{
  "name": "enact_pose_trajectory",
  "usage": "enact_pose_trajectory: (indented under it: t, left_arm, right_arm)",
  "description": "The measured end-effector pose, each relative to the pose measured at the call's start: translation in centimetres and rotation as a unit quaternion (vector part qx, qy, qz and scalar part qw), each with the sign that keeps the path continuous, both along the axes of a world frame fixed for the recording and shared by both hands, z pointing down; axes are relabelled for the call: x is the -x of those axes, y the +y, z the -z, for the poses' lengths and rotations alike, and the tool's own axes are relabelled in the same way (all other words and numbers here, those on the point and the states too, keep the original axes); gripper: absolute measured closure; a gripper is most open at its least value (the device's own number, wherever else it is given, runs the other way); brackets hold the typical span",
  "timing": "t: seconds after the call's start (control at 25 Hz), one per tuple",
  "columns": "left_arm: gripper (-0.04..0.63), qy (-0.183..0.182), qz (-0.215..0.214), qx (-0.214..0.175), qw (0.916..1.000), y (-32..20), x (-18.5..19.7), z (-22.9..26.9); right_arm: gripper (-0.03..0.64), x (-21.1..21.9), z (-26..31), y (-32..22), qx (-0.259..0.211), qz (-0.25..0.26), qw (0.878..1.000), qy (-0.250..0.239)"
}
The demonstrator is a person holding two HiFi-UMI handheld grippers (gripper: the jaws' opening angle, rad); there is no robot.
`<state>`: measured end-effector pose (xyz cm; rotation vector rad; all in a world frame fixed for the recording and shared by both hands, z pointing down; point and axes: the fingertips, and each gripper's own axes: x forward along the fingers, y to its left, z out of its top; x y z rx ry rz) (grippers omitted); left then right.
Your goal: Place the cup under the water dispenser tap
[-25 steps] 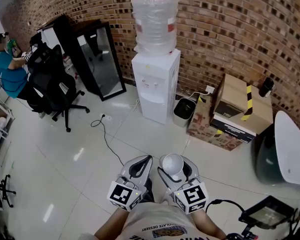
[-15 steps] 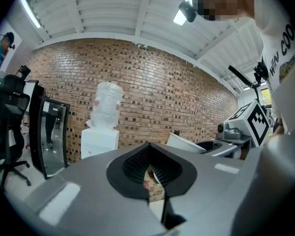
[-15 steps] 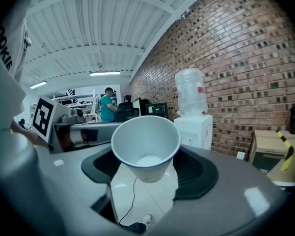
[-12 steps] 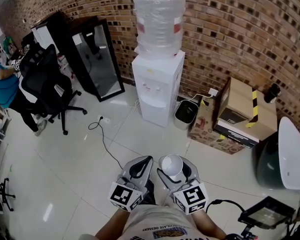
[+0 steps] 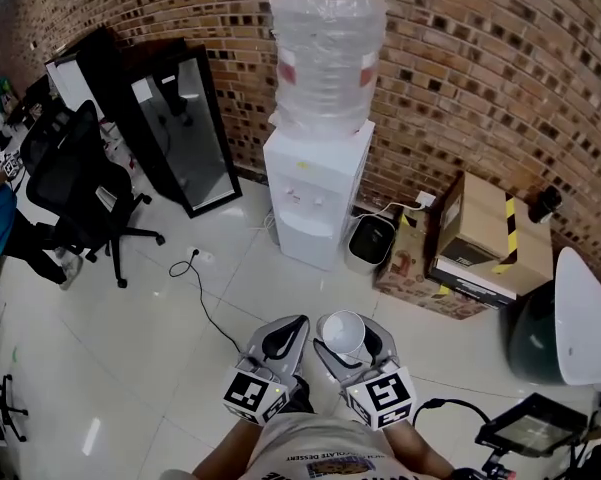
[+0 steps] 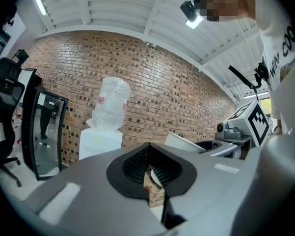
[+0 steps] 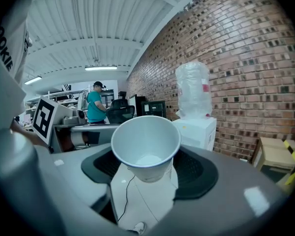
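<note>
A white water dispenser [image 5: 315, 193] with a plastic-wrapped bottle [image 5: 325, 53] on top stands against the brick wall, some way ahead of both grippers. Its taps sit in a recess on the front. My right gripper [image 5: 346, 326] is shut on a white paper cup [image 5: 343, 335], held upright and empty. In the right gripper view the cup [image 7: 146, 146] fills the space between the jaws, with the dispenser [image 7: 195, 127] behind it to the right. My left gripper [image 5: 292, 320] is beside it, shut and holding nothing. The left gripper view shows the dispenser [image 6: 100, 141] at the left.
Left of the dispenser are a black glass-door cabinet [image 5: 175, 133] and a black office chair [image 5: 75, 183]. A cable [image 5: 205, 298] trails across the white tile floor. To the right are a small bin [image 5: 365, 240], cardboard boxes [image 5: 475, 233] and a white seat [image 5: 585, 318].
Both grippers have moved forward with the person towards the dispenser, which now looks larger and nearer. The cup stays in the right gripper. The seated person has slid towards the left edge.
</note>
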<state>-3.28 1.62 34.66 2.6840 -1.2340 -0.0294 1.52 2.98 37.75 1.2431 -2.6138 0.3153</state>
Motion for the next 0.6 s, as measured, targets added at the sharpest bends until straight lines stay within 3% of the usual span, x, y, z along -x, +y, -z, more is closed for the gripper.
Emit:
enact_pose_trajectory:
  t: [0.6]
  left_arm:
    - [0.603,0.016,-0.018,-0.019,0.9995,-9.5,5.3,1.5]
  right_arm:
    - [0.282,5.5,2.0,-9.5,-0.020,-0.025,0.999,0.015]
